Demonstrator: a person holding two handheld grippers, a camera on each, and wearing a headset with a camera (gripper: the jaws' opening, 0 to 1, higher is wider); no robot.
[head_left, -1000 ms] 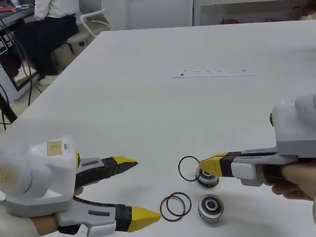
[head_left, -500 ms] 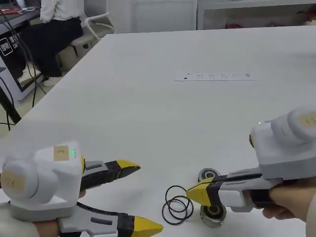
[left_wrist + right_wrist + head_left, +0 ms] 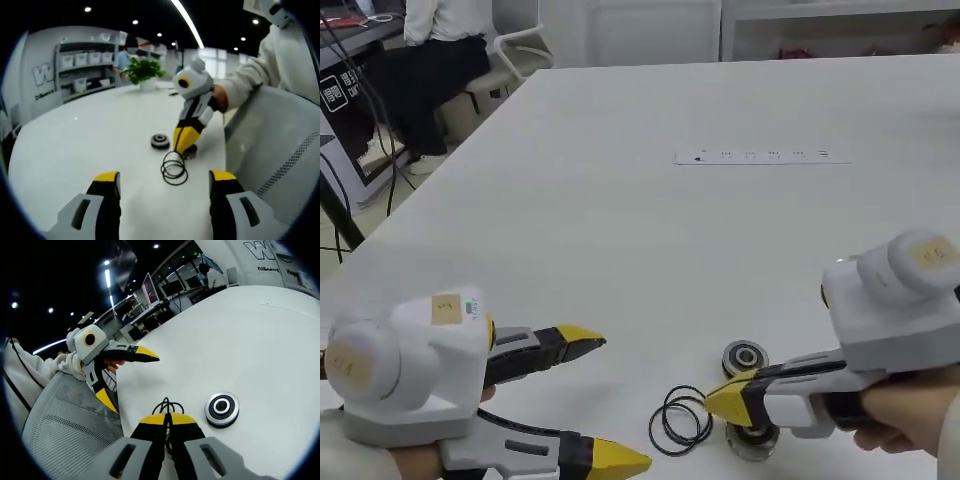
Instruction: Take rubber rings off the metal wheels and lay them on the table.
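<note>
Presently right gripper [image 3: 167, 417] tips together at rubber rings [image 3: 680, 420], left gripper [image 3: 165, 176] agape.

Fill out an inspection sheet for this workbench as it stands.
Surface: white table, flat and plain.
Job's things: black rubber rings lie in an overlapping pile on the table. One metal wheel stands free beside them. A second wheel is partly hidden under the right gripper.
Clutter: a pale strip with small marks farther across the table.
Grippers: left gripper open, short of the rings. Right gripper jaws shut, tips at the pile; whether it pinches a ring cannot be told.
Cables: dark cables hang off the table's left side.
Surroundings: seated person, chair, potted plant, shelves.
</note>
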